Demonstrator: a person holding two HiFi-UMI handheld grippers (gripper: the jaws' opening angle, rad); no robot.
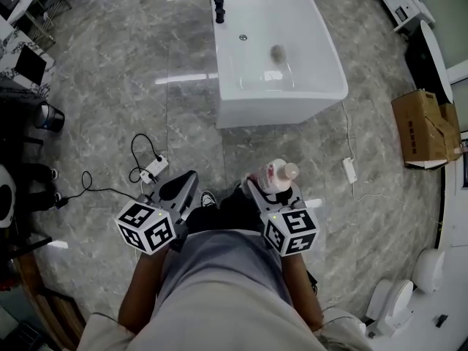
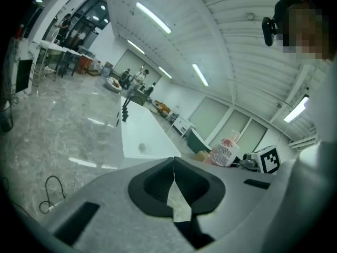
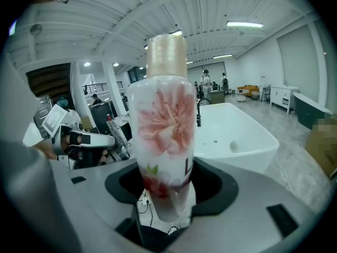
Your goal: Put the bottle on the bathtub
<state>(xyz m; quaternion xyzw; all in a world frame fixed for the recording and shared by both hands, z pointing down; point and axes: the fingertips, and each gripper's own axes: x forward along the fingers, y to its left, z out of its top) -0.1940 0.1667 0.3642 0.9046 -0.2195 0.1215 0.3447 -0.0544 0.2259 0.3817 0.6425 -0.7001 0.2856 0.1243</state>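
A white bottle (image 3: 164,130) with a pink flower print and a beige cap stands upright between the jaws of my right gripper (image 3: 167,194), which is shut on it. In the head view the bottle (image 1: 276,175) pokes out ahead of the right gripper (image 1: 272,189), well short of the white bathtub (image 1: 307,97). My left gripper (image 1: 179,190) is held beside it at the same height, jaws shut with nothing between them (image 2: 174,179). The left gripper view shows the bathtub (image 2: 138,133) ahead and the bottle (image 2: 225,153) off to the right.
A black faucet (image 1: 218,2) stands on the tub's far left rim. A power strip with black cables (image 1: 151,168) lies on the marble floor at left, a white adapter (image 1: 349,170) at right. A cardboard box (image 1: 424,129) sits far right. Desks line the left edge.
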